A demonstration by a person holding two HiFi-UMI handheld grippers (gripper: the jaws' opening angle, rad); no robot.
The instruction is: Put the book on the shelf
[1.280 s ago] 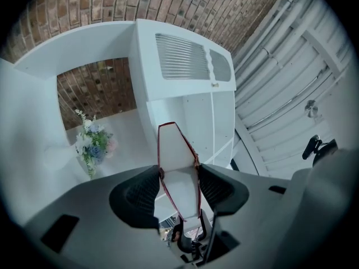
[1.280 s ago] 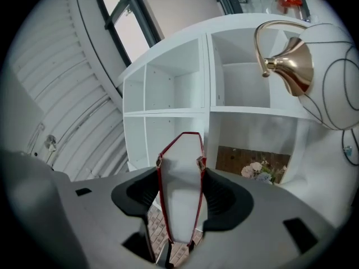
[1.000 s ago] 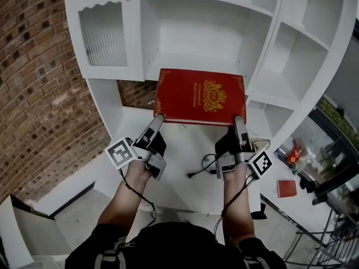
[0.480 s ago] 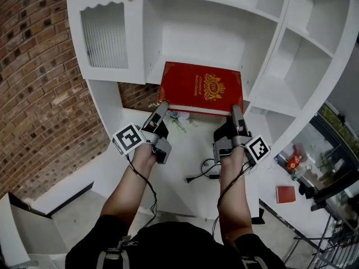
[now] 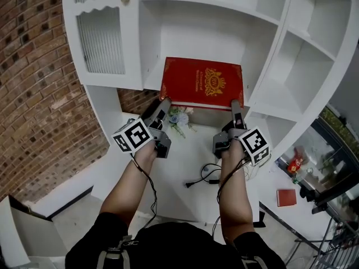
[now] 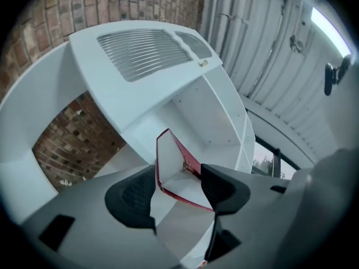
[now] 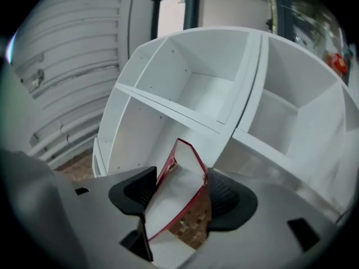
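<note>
A large red book (image 5: 202,83) with a gold crest lies flat on a board of the white shelf unit (image 5: 255,102), its near edge overhanging. My left gripper (image 5: 162,102) is at the book's near left corner and my right gripper (image 5: 235,104) at its near right corner. In the left gripper view the corner of the book (image 6: 171,161) sits between the jaws of the left gripper (image 6: 179,184). The right gripper view shows the book (image 7: 179,178) between the jaws of the right gripper (image 7: 178,192). Both pairs of jaws are opening, and the pads no longer seem to press on the covers.
A cabinet door with ribbed glass (image 5: 101,38) closes the compartment to the left. More white compartments (image 5: 303,55) run to the right. Below the book are small flowers (image 5: 178,118) and a black cable (image 5: 205,175). A brick wall (image 5: 33,94) stands at the left.
The book has slid further from me, deeper onto the shelf board. Both grippers followed it forward and upward, staying at its near corners.
</note>
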